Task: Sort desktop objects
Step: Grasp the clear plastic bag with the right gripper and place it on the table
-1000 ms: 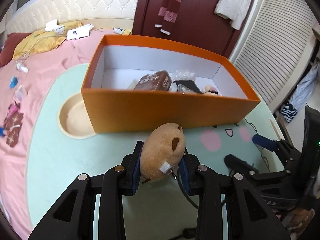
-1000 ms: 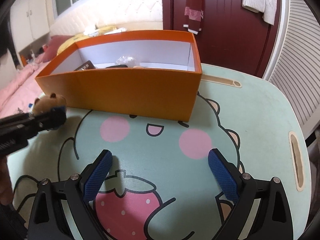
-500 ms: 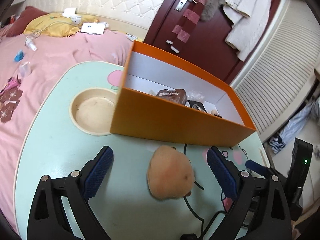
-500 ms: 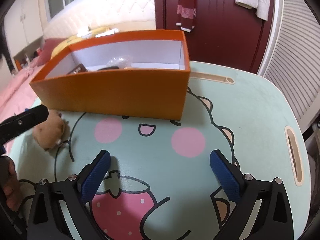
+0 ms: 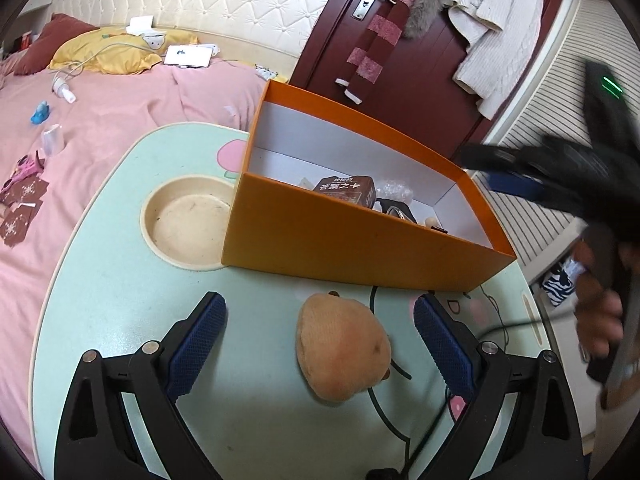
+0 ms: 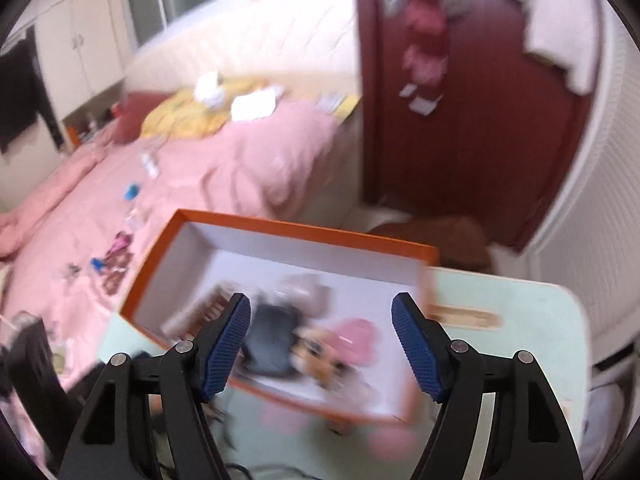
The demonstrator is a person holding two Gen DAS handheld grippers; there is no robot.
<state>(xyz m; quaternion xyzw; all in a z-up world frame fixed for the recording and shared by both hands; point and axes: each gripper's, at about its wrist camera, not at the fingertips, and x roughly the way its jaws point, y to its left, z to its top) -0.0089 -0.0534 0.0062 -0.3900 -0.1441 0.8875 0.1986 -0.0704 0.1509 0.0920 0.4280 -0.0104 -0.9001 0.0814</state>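
Note:
A tan plush toy lies on the mint-green table, just in front of the orange box. My left gripper is open, its blue pads on either side of the toy without touching it. The box holds a brown card pack, a dark pouch, a pink item and other small things. My right gripper is open and raised above the box, looking down into it; that view is blurred. The right gripper's black body shows at the right of the left wrist view.
A round cream dish recess sits in the table left of the box. A pink bed with small scattered items lies beyond. A dark red door with hanging clothes stands behind. A hand holds the right gripper.
My left gripper opened and let the plush toy down onto the table, then pulled back. My right gripper rose from the table's front and now hovers over the box.

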